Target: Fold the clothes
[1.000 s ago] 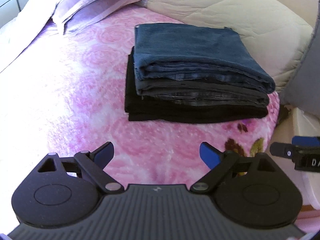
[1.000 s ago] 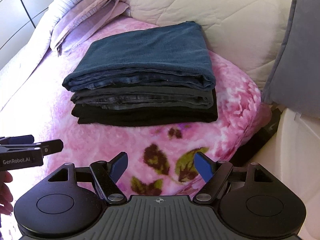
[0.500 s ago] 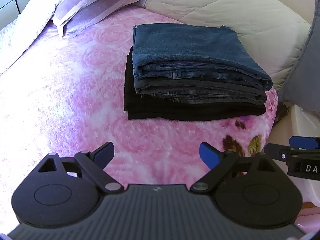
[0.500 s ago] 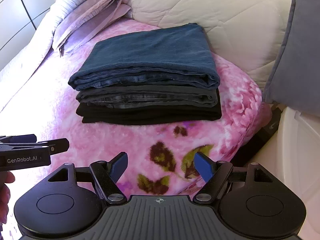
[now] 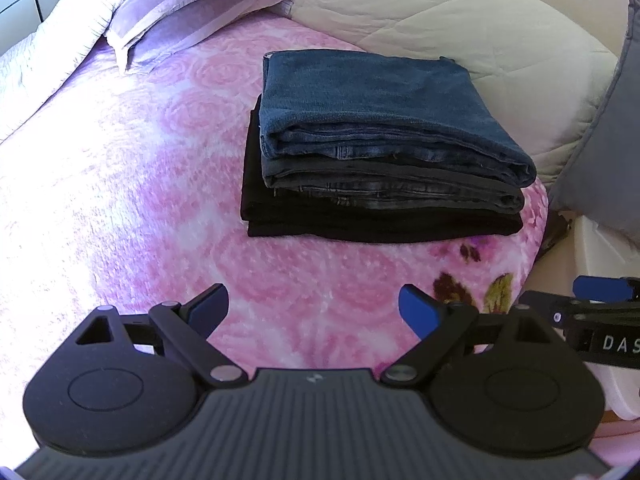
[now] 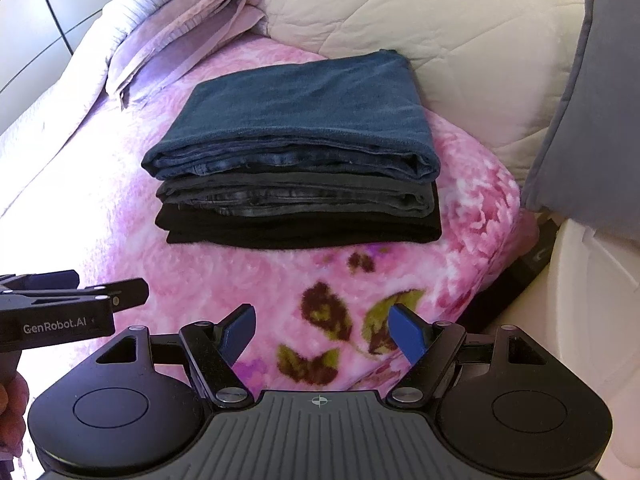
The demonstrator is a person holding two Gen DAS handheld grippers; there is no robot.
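Currently: three folded garments stacked on pink floral blanket (image 5: 168, 208) of bed. Blue jeans (image 5: 376, 108) on top, grey jeans (image 5: 400, 188) in the middle, black garment (image 5: 360, 224) at the bottom, edges roughly aligned. Cream quilt (image 5: 460, 16) just behind stack; grey cushion (image 6: 600, 100) to its right. Left gripper (image 5: 314, 308): jaws wide, holding nothing, above blanket, well short of stack. Right gripper (image 6: 322, 326): jaws wide, empty, likewise short of stack.
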